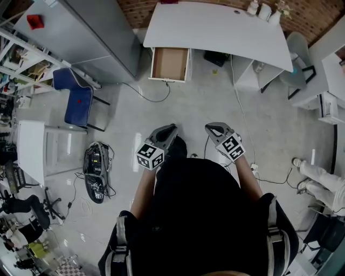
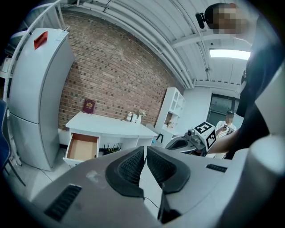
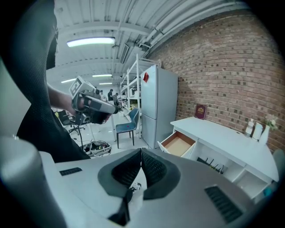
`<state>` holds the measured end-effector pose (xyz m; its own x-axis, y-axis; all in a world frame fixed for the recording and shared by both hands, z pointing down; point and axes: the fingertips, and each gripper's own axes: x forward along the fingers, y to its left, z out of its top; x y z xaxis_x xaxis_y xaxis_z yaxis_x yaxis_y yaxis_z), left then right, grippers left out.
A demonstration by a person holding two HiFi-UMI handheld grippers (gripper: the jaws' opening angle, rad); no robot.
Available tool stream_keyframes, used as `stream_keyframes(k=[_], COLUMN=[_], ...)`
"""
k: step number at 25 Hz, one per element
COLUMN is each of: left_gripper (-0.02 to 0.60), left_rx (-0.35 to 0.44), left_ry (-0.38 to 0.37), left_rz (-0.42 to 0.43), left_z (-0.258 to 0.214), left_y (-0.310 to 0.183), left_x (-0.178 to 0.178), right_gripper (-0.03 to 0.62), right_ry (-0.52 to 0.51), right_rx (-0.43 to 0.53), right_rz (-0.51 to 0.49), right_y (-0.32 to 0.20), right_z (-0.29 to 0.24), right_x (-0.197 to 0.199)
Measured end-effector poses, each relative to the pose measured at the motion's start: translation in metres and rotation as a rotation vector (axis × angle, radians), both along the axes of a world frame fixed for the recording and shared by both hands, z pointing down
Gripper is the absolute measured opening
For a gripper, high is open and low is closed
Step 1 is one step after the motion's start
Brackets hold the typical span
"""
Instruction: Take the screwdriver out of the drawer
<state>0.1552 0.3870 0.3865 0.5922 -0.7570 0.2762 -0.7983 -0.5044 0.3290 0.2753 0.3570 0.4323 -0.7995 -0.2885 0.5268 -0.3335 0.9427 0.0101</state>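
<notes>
An open drawer (image 1: 170,64) juts from the left end of a white desk (image 1: 215,27) across the floor from me. Its brown bottom shows bare, and I see no screwdriver in any view. The same drawer (image 2: 82,148) shows in the left gripper view, and the drawer (image 3: 178,144) also shows in the right gripper view. My left gripper (image 1: 173,128) and right gripper (image 1: 209,127) are held side by side in front of my body, well short of the desk. The left gripper (image 2: 145,149) is shut on nothing. The right gripper (image 3: 141,151) is also shut and holds nothing.
A tall grey cabinet (image 1: 91,32) stands left of the desk, with a blue chair (image 1: 78,97) in front of it. A bag with tangled cables (image 1: 97,171) lies on the floor at my left. Small bottles (image 1: 264,11) stand on the desk's right end. Another person's legs (image 1: 318,178) show at the right.
</notes>
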Motion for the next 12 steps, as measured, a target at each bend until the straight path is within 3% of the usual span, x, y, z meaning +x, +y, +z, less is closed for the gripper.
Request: stream_keyframes(k=[12], left_gripper=[0.029], left_rx=[-0.021], left_ry=[0.024], left_rz=[-0.004], left_z=[0.011], left_y=[-0.054], left_x=[-0.038], right_gripper=[0.057], right_ry=[0.03], right_rx=[-0.032], right_rz=[-0.013], right_y=[-0.048], right_z=[0.013], right_x=[-0.038])
